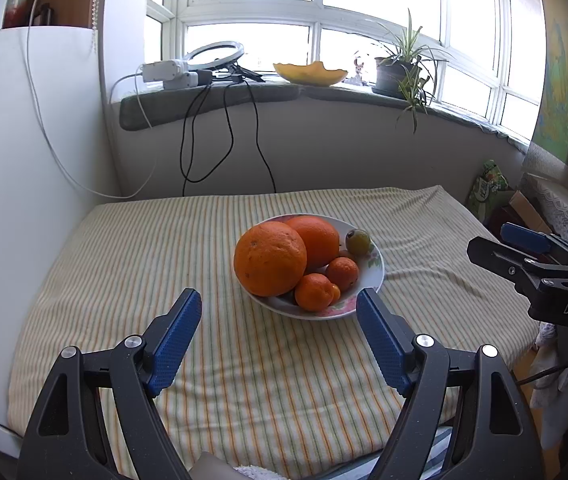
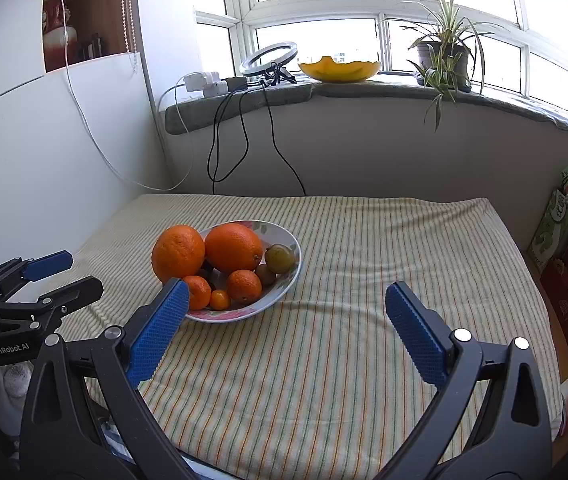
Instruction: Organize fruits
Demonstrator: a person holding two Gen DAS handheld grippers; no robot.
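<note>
A floral white plate (image 1: 340, 312) (image 2: 275, 232) sits mid-table on a striped cloth (image 1: 123, 264). It holds two big oranges (image 1: 269, 258) (image 1: 318, 240), small mandarins (image 1: 314, 292) (image 2: 243, 286), a tiny kumquat (image 2: 219, 300) and greenish kiwis (image 1: 358, 242) (image 2: 279, 258). My left gripper (image 1: 278, 294) hovers just before the plate's near rim, open, its blue pads apart and empty. The right gripper (image 2: 287, 285) stands open to the right of the plate, over bare cloth, nothing between its fingers. Each gripper also shows in the other's view: the right gripper (image 1: 488, 239) and the left gripper (image 2: 79, 271).
Behind the table, a windowsill (image 1: 284, 92) carries a yellow bowl (image 1: 310, 74), a potted plant (image 1: 398, 70), a ring light (image 1: 213, 54) and a power strip with cables hanging down. Boxes and a green carton (image 2: 560, 220) stand at the right. A white panel (image 1: 23, 160) borders the left.
</note>
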